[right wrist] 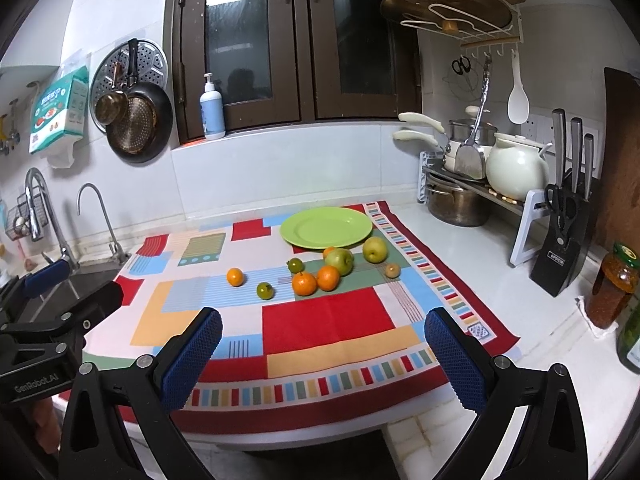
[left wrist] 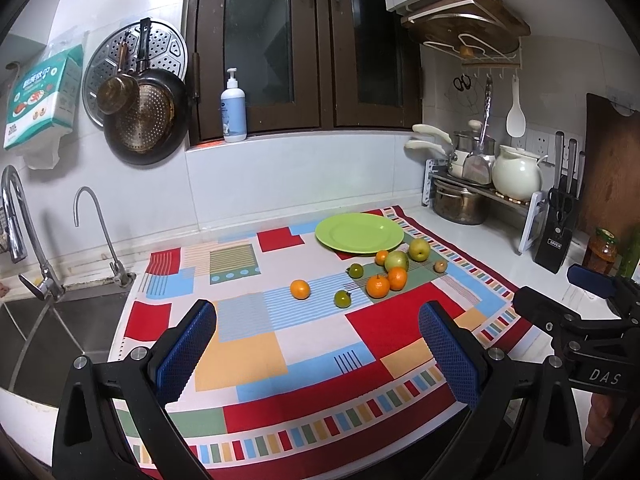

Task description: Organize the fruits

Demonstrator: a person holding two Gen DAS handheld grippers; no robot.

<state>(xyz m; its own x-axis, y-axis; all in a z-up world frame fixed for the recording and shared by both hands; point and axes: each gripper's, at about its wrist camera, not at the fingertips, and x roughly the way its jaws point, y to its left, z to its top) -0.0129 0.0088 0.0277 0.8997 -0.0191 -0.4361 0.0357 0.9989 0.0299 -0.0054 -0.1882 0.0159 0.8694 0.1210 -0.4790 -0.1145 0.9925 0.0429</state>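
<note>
Jaws of both the left gripper (left wrist: pixel 316 344) and right gripper (right wrist: pixel 324 348) stood wide apart, empty. Tangerines (right wrist: pixel 304 283) and apples (right wrist: pixel 339 261) lay just beside the green plate (right wrist: pixel 326 227).

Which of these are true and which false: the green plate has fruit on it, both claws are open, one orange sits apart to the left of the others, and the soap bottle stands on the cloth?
1. The green plate has fruit on it. False: it is bare; all the fruit lies on the patterned cloth.
2. The left claw and right claw are both open and hold nothing. True.
3. One orange sits apart, left of the main cluster. True.
4. The soap bottle stands on the cloth. False: it stands on the window ledge.
5. The knife block is beside the sink. False: it is at the right end of the counter.
</note>
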